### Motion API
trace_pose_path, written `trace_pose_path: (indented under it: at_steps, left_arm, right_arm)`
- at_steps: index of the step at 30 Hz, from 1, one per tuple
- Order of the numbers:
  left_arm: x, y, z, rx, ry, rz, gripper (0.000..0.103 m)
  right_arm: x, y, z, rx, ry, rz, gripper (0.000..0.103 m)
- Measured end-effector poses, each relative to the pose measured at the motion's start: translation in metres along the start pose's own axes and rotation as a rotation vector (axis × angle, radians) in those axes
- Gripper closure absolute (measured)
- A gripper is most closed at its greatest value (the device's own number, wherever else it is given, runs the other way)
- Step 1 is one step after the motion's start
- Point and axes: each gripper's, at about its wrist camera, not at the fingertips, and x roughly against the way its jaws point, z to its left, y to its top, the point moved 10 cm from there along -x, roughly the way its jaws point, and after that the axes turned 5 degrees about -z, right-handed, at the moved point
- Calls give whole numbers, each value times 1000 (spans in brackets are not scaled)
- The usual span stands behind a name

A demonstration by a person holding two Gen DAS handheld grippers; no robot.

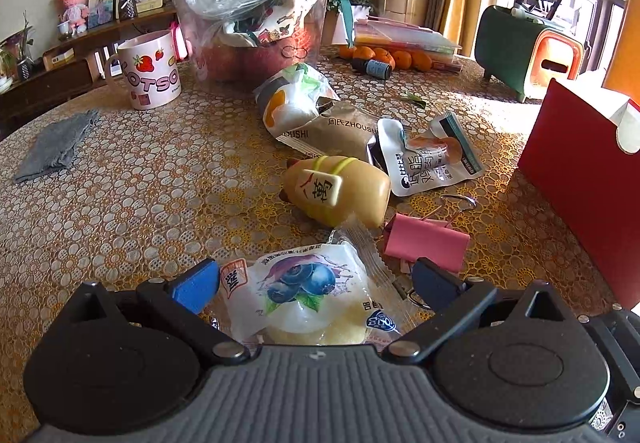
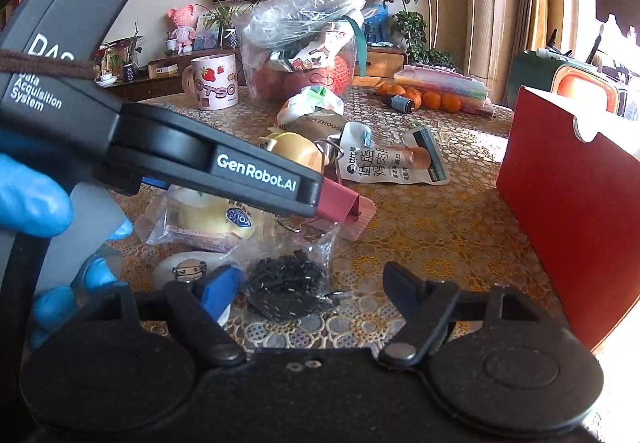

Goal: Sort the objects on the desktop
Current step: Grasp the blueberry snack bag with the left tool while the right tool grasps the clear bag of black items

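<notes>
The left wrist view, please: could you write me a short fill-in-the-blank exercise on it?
1. The snack packet between the left gripper's fingers is printed with ____.
2. The binder clip is coloured ____.
3. The mug is decorated with ____.
4. The folded cloth is coloured ____.

Missing words: blueberries; pink; strawberries; grey

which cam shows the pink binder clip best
Left wrist view: the pink binder clip lies nearly whole, its wire handles visible. In the right wrist view the left gripper's body covers much of it, leaving only one end showing.
</notes>
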Motion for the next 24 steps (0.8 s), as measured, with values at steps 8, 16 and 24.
trace_pose_path:
  at_steps: [8,16,24]
  left_arm:
    - [6,1,8,54,-7,-9,7]
    - [5,-1,6,17,13,-25,7]
    - [11,4,4,12,28,-56,43]
  right_arm:
    - [-4,-1,1,-2,13,6,47]
    - [-4,-2,0,-5,3,16,55]
    - [-4,-1,-7,-21,-14,12,61]
